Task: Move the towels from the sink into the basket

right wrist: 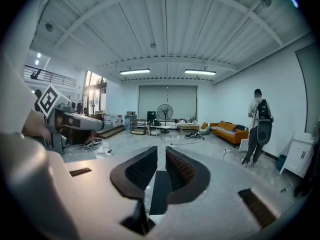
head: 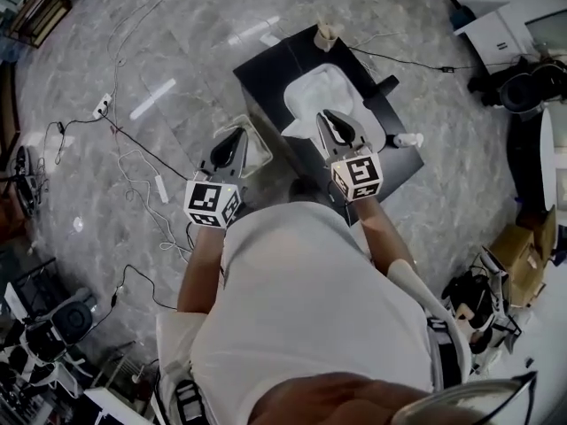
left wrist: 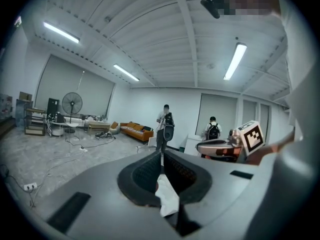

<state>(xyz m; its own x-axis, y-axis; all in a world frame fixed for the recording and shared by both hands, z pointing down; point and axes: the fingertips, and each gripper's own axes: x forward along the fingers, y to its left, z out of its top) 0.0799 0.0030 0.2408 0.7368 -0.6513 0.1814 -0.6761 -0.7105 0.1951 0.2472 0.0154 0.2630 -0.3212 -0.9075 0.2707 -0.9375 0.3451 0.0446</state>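
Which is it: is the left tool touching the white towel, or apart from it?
Touching. The left gripper view shows the left tool pinching the white towel between its pads.

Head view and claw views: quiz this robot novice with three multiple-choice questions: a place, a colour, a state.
1. The pale plastic basket stands: A on the grey floor beside the black counter; B on the counter; C on a shelf.
2. The long fabric sofa is: A green; B orange; C black.
3. The left claw is: A wide open; B shut on a white cloth towel; C shut, empty.
A: the head view shows it on the floor. B: plainly orange. B: the towel is pinched in it.
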